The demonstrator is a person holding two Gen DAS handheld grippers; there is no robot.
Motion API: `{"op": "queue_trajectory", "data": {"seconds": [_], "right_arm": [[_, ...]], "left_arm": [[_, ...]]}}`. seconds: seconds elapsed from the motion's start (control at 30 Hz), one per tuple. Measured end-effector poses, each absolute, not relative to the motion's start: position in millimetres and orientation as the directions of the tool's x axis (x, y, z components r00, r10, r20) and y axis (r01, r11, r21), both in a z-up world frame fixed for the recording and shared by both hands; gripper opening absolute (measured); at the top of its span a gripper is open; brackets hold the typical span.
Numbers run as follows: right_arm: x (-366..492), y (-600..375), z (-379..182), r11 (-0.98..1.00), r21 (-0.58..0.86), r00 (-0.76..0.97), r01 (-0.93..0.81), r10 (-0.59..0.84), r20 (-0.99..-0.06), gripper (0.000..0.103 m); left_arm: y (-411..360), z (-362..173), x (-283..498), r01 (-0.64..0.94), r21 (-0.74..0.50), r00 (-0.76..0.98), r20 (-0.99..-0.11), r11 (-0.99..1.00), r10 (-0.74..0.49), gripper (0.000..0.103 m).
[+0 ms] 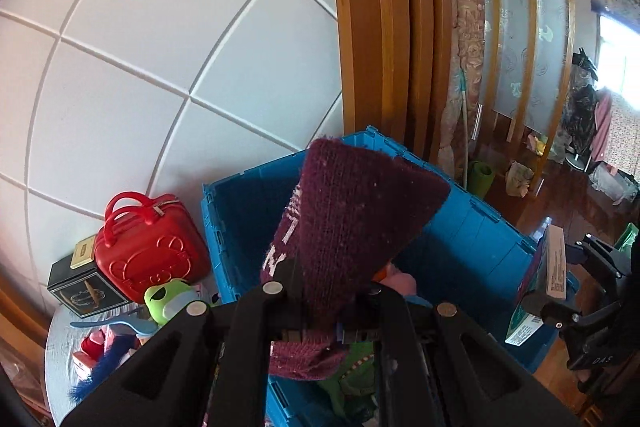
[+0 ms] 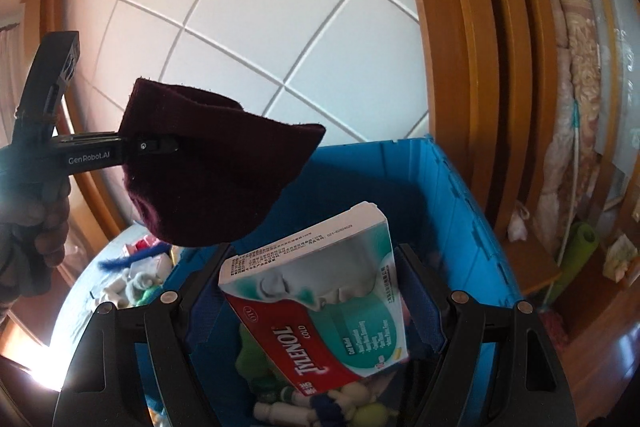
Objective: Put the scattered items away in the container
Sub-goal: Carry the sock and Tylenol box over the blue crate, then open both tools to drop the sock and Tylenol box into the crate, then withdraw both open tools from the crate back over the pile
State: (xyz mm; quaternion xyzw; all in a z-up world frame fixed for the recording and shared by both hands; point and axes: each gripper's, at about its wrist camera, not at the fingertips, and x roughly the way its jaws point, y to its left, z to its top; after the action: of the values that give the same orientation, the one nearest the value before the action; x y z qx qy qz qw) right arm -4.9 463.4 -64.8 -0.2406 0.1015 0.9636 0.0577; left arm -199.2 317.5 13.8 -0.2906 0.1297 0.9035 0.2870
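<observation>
1. Gripper state first: the left gripper [image 1: 324, 291] is clamped on a maroon knitted hat [image 1: 352, 227], which is held above the open blue crate [image 1: 460, 227]; the right gripper [image 2: 316, 291] is closed around a Tylenol box [image 2: 320, 307], held tilted over the same crate.
2. Some of the tidying can be judged done: soft toys and small pale figures [image 2: 340, 403] are seen lying at the bottom of the crate.
3. Both held items are judged to be at the release stage, since each is poised over the crate opening and neither has been let go yet.
4. Work is left on the round worktop [image 1: 60, 339] beside the crate: a red carry case [image 1: 148, 251], a dark box [image 1: 84, 287], a green frog toy [image 1: 168, 299], a blue spoon [image 1: 116, 325] and a blue fuzzy item [image 1: 100, 363] are seen outside the crate.
5. Whether the red carry case and dark box count as scattered items cannot be told.
6. Much of the crate floor is hidden behind the hat, the Tylenol box and both grippers, so its fill cannot be judged fully.
7. The worktop is cut off at the frame edge in both views, and the small things on it are blurred.
</observation>
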Motion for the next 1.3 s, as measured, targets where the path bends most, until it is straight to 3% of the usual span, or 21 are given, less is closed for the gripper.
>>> {"op": "queue_trajectory", "data": {"seconds": [0.5,0.53,0.57,0.6,0.63,0.67,1.3], "right_arm": [[-6.2,483.3,-71.8,-0.964,0.163,-0.86,-0.211,0.104,-0.5,0.08],[-6.9,483.3,-72.2,-0.965,0.156,-0.858,-0.209,0.105,-0.502,0.081],[-8.2,482.8,-72.5,-0.968,0.147,-0.857,-0.203,0.103,-0.506,0.081],[-9.2,481.9,-72.7,-0.97,0.135,-0.855,-0.2,0.106,-0.508,0.09],[-9.3,480.0,-72.0,-0.972,0.122,-0.856,-0.202,0.114,-0.503,0.103],[-8.5,477.6,-71.2,-0.973,0.11,-0.861,-0.201,0.122,-0.494,0.103],[-9.9,447.2,-59.4,-0.987,0.08,-0.869,-0.142,0.086,-0.488,0.103]], "left_arm": [[360.7,5.6,-228.5,-0.624,0.037,-0.621,-0.63,-0.78,0.467,0.01],[362.3,5.6,-231.2,-0.612,0.038,-0.626,-0.634,-0.79,0.454,0.019],[363.5,6.0,-233.2,-0.594,0.046,-0.638,-0.636,-0.803,0.434,0.044],[363.1,7.1,-233.8,-0.575,0.049,-0.651,-0.631,-0.816,0.421,0.062],[360.1,9.3,-233.4,-0.561,0.039,-0.664,-0.618,-0.827,0.421,0.09],[355.9,11.7,-232.0,-0.554,0.023,-0.671,-0.603,-0.832,0.43,0.095],[290.9,9.0,-212.8,-0.503,-0.039,-0.682,-0.595,-0.863,0.424,0.095]]}}
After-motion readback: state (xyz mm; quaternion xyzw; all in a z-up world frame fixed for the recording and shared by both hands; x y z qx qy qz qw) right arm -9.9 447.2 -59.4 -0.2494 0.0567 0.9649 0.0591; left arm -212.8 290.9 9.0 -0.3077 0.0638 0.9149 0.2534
